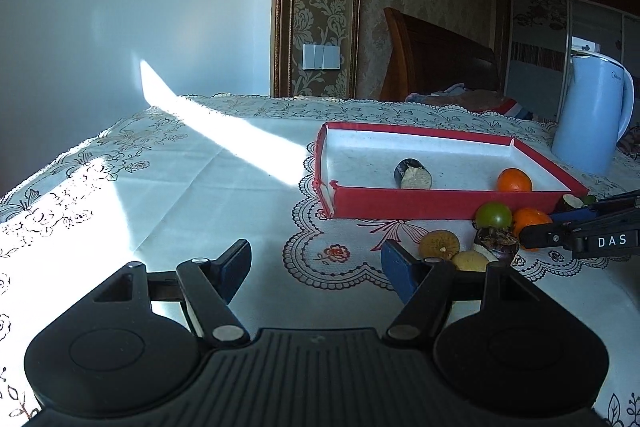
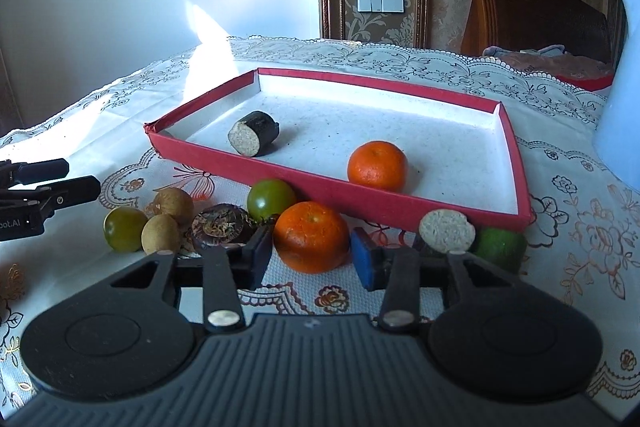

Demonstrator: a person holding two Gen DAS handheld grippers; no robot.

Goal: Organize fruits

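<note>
While the right hand-held gripper (image 2: 311, 255) is closed around the tangerine (image 2: 311, 237) on the desk (image 2: 560, 267) before the red tray (image 2: 400, 205) | risk: neighbouring green tomato (image 2: 271, 199) is nudged, tangerine is squeezed out | left hand-held gripper (image 1: 314, 267) is held apart, empty.

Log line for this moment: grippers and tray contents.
left gripper: open, empty | right gripper: pads around orange mandarin on tablecloth | shallow red cardboard tray: second mandarin, dark cut cylinder
</note>
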